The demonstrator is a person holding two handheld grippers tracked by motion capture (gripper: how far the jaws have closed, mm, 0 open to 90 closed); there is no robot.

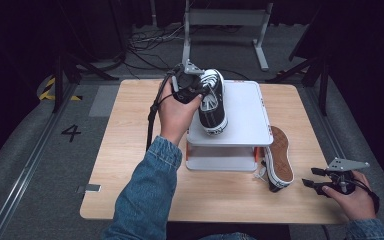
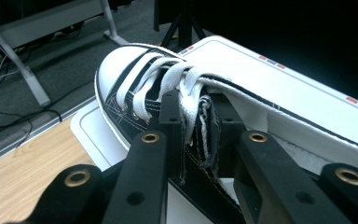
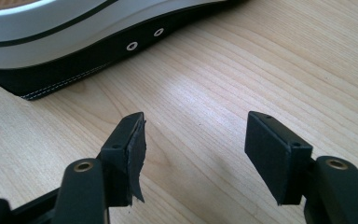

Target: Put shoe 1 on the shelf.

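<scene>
One wooden counter (image 1: 130,150) is seen, bare wood left wide on its left half. Near its far edge a white stand (image 1: 245,120) is set, an upright sneaker (image 1: 213,102) on top, gripped at the laces by the left tongs (image 1: 192,85). Beside the stand's right edge a second sneaker (image 1: 279,160) is lying on its side. Near the right corner, the right tongs (image 1: 312,177) are held wide, empty.

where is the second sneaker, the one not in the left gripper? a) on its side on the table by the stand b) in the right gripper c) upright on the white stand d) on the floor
a: the second sneaker lies on its side, tan sole showing, on the table beside the white stand, while the right gripper is open with nothing between its jaws.
</scene>
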